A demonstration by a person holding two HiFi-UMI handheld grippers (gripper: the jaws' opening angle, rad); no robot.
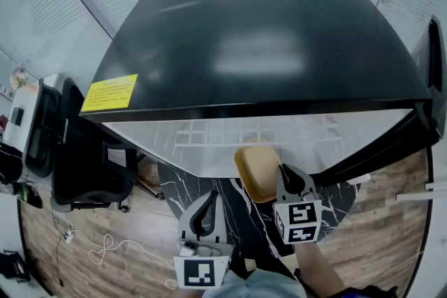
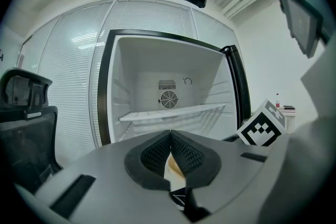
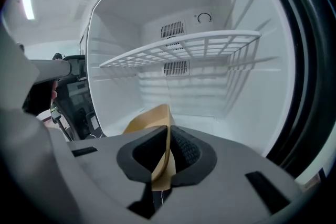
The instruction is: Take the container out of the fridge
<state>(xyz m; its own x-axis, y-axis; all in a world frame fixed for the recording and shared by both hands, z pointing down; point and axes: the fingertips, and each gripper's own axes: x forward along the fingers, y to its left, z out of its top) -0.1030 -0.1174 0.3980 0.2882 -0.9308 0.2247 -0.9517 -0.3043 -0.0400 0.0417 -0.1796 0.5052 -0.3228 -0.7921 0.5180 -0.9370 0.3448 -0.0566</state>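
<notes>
Open fridge (image 1: 265,45) — container (image 1: 255,169) in right gripper (image 3: 169,138)

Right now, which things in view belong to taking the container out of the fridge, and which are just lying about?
Job: container, pinched by the right gripper; open fridge.
Lying about: office chair; white cable on the floor; yellow label; left gripper, shut, empty.
</notes>
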